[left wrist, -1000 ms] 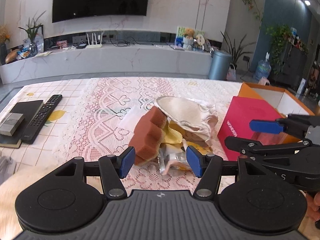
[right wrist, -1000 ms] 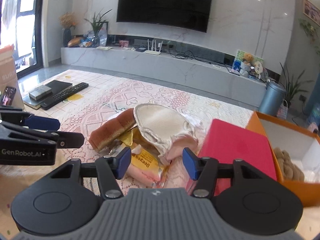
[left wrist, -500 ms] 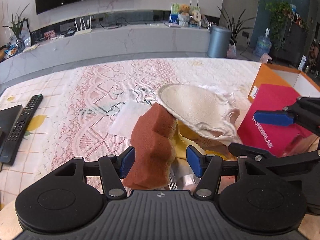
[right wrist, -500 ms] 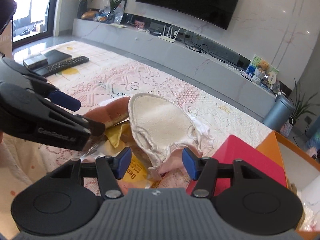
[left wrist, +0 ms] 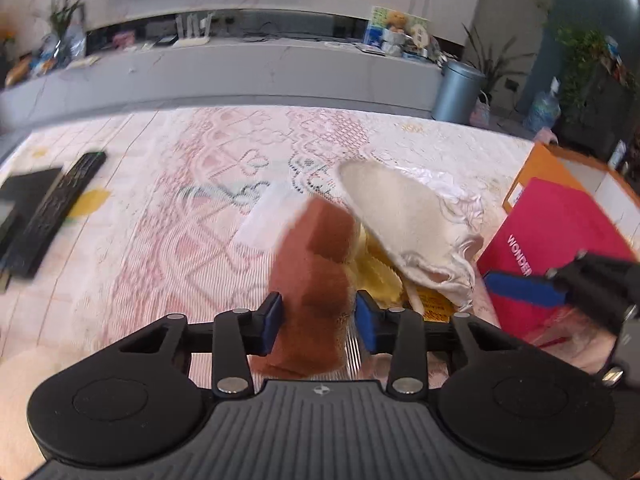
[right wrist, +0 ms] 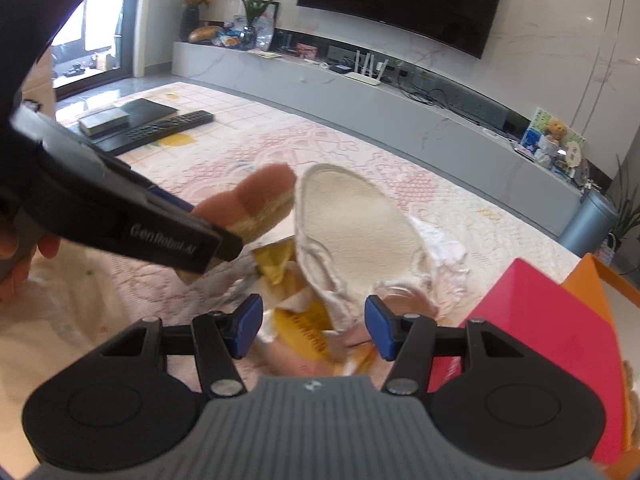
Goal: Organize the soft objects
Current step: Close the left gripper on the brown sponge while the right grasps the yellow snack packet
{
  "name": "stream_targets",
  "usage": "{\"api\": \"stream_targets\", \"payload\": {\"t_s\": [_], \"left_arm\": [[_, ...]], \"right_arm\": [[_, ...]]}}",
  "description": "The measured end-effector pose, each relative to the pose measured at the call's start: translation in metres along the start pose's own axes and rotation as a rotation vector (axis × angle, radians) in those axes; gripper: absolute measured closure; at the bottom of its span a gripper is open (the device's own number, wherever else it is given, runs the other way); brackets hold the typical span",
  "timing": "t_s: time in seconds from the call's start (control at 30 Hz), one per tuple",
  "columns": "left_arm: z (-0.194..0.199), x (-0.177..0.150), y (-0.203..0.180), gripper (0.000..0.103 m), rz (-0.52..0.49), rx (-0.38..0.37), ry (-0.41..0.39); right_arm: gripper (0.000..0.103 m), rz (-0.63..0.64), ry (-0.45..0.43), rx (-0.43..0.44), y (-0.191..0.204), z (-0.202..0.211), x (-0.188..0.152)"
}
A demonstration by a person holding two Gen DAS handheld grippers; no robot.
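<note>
A brown sponge (left wrist: 316,280) with a yellow underside sits between the pads of my left gripper (left wrist: 318,322), which has closed on it; it also shows in the right wrist view (right wrist: 256,204), lifted off the cloth. A cream fabric pouch (left wrist: 396,216) lies over a yellow cloth (left wrist: 380,276) and a yellow snack packet (right wrist: 308,328). My right gripper (right wrist: 314,326) is open, its pads either side of the pouch's near edge (right wrist: 352,236) and the packet.
A red box lid (left wrist: 560,236) leans on an orange box (left wrist: 548,168) at the right. A black remote (left wrist: 56,208) and a black book lie at the far left. A lace tablecloth (left wrist: 180,200) covers the table.
My left gripper moved forward onto the brown sponge, closed on it and raised it. My right gripper came closer to the pouch and packet, still open.
</note>
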State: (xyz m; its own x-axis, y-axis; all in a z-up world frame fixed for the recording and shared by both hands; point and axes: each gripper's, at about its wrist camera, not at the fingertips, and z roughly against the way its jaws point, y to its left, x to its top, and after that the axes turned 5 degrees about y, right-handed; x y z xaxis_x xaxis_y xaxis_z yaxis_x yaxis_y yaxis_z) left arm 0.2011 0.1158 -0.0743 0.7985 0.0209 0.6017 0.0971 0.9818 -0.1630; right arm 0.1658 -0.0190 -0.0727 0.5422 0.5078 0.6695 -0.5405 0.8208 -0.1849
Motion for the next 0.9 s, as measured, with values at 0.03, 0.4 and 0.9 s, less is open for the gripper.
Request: {"api": "stream_targets", "payload": {"t_s": [0.03, 0.4, 0.9], "left_arm": [[0.002, -0.003, 0.005, 0.06, 0.047, -0.025, 0.019], [0.002, -0.019, 0.014, 0.062, 0.115, -0.039, -0.015], [0.0, -0.024, 0.011, 0.062, 0.092, -0.029, -0.025]], "right_arm": [[0.047, 0.005, -0.003, 0.013, 0.004, 0.001, -0.003], [0.055, 0.028, 0.101, 0.037, 0.016, -0.042, -0.005], [0.073, 0.032, 0.086, 0.033, 0.01, -0.056, -0.005]]}}
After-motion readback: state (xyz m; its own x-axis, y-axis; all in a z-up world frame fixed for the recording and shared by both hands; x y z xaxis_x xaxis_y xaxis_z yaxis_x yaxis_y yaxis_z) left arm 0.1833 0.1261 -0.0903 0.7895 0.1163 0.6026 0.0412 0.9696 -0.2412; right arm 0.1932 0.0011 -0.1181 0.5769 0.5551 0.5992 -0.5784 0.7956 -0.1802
